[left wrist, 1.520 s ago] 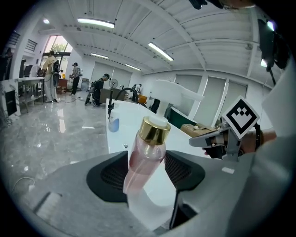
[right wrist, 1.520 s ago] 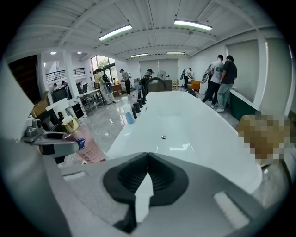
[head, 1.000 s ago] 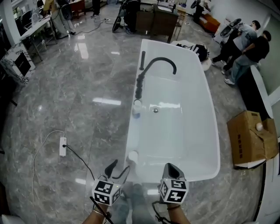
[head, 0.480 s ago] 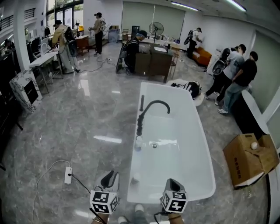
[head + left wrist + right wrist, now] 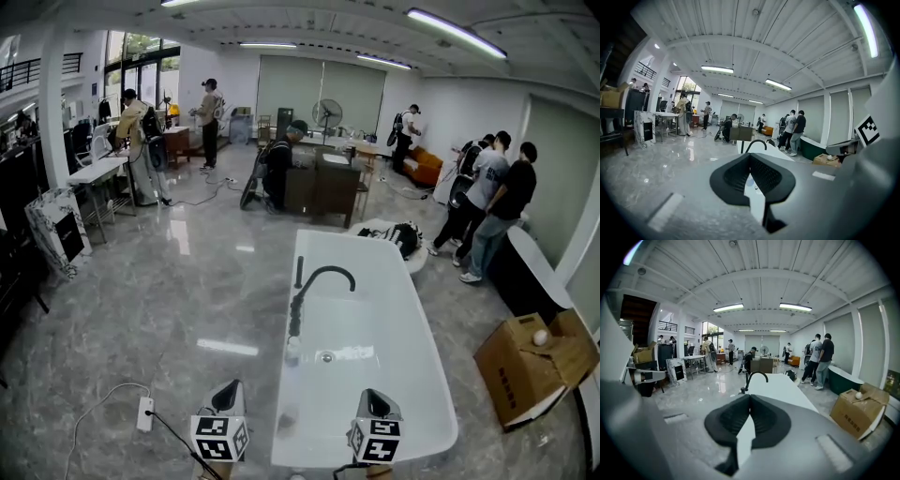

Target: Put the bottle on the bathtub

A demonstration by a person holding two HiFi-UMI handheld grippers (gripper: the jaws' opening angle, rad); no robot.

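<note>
On glossy marble floor (image 5: 187, 281), smooth oblong bathtub (image 5: 424, 349)

No readable words, numbers or brand names anywhere. Closest to it: a black-and-white square marker (image 5: 221, 439) on the cube of the left gripper (image 5: 228, 396) and a second marker (image 5: 379, 439) on the cube of the right gripper (image 5: 375, 403), patterns rather than letters. Dark print on the side of the cardboard box (image 5: 514, 375), well off to the right of the right gripper, too small to make out.
</note>
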